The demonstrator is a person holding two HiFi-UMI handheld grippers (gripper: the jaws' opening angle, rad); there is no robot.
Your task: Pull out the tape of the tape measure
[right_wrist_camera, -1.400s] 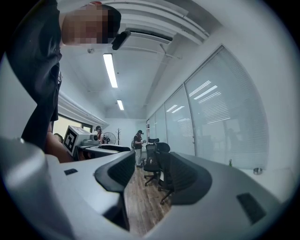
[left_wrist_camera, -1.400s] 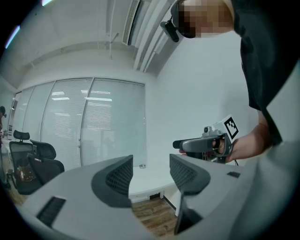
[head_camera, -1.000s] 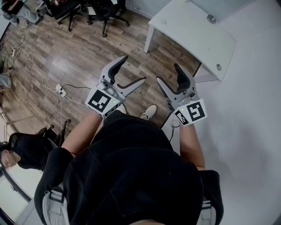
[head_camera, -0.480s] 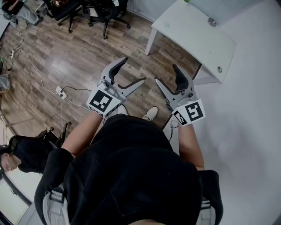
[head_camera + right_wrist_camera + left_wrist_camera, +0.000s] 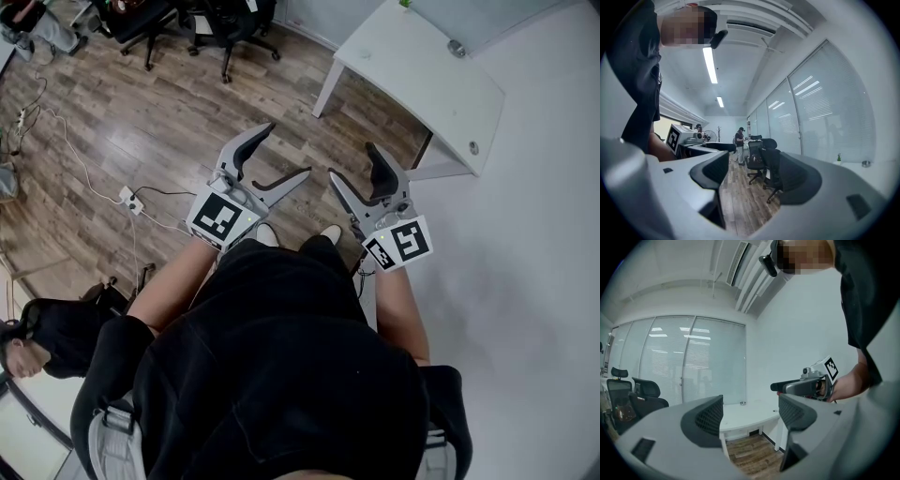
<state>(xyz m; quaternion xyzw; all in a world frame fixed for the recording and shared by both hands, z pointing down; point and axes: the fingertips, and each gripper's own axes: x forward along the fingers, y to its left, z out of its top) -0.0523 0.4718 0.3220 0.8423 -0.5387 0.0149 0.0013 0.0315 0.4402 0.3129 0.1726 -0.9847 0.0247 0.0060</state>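
Grey plastic left gripper (image 5: 285,150) and right gripper (image 5: 352,161) are held over brown wood-plank floor (image 5: 141,122), near white curved table (image 5: 422,84). Both are spread, nothing gripped. Tape measure's place cannot be told.

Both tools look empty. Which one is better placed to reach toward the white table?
Probably the right tool: it hangs open nearer the white table; the left tool, also open, is farther off. No tape measure shows.

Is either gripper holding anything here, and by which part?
Nothing is held: the left gripper and the right gripper both have their jaws apart, with nothing between them.
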